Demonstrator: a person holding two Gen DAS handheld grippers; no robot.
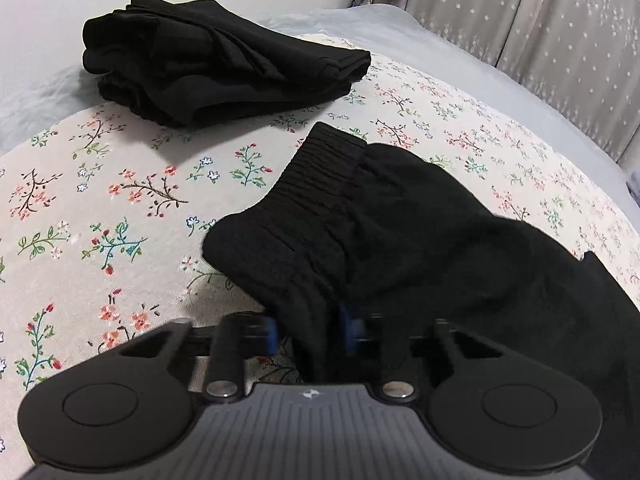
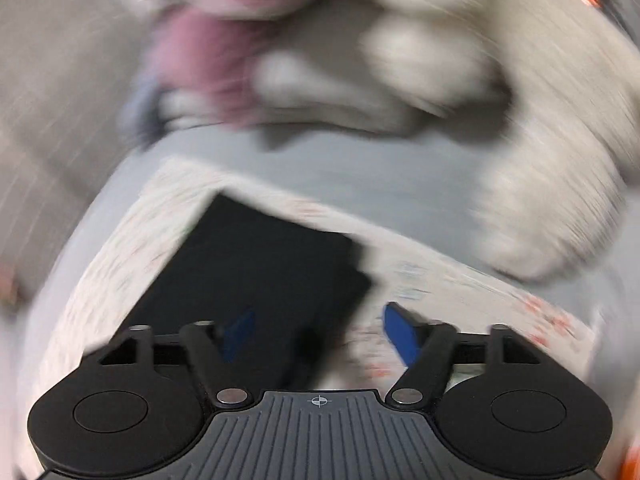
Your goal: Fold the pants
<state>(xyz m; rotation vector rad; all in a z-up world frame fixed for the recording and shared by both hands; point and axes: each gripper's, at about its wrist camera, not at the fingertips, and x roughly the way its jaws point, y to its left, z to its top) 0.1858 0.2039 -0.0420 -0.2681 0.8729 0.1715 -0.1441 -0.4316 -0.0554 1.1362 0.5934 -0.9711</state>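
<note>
Left gripper: at the bottom centre of the left wrist view we see the left gripper (image 1: 310,330) tilted steeply down at the bed, its blue pads (image 1: 272,334) narrowly apart with black cloth bunched between them; whether they pinch it we cannot tell.
Pants: the black pants (image 1: 420,240) run from those fingers up to centre right, ribbed waistband uppermost.
Right gripper: low in the blurred right wrist view we see the right gripper (image 2: 320,336), jaws well apart, nothing clamped, dark cloth (image 2: 256,276) just beyond.
Cover: we see a floral sheet (image 1: 120,200) under everything.
Far pile: folded black garments (image 1: 216,60) lie at upper left.
</note>
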